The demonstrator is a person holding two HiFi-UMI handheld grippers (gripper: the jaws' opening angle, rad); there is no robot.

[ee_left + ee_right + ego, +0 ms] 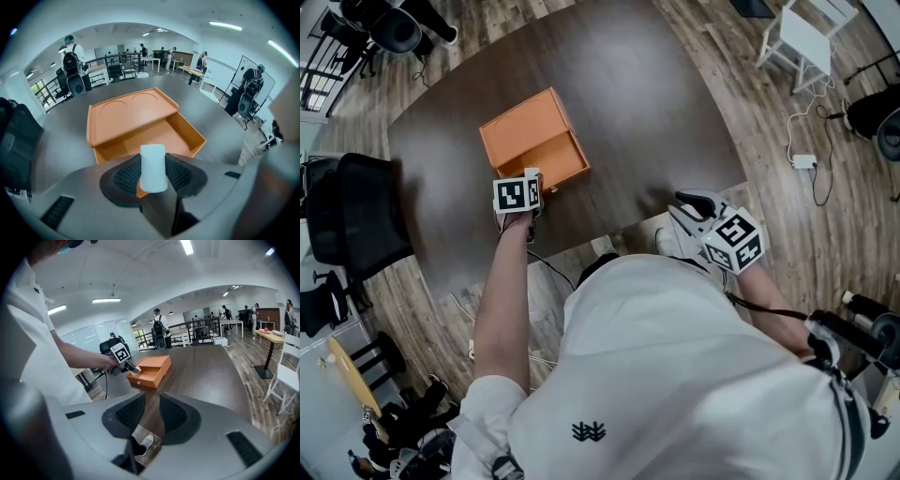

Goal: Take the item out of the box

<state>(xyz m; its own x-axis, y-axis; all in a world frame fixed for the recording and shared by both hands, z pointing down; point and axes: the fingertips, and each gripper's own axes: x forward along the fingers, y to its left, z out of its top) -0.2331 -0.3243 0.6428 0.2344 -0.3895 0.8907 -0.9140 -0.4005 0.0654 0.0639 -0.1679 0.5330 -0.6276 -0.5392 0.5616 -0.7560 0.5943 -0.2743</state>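
An orange box (528,131) sits on the dark round table (628,84), its drawer (558,161) pulled out toward me and seen bare inside in the left gripper view. My left gripper (536,180) hovers at the drawer's near edge. There it (153,159) is shut on a small white roll (153,174), which stands upright between the pads. From the right gripper view, the box (152,370) and the left gripper (127,366) lie far ahead. My right gripper (692,204) is at the table's near right edge, open (152,411) with nothing between its pads.
A black office chair (354,216) stands left of the table. A white table (806,37) and a floor cable with an adapter (804,161) lie to the right. Several people stand far behind the box (72,58).
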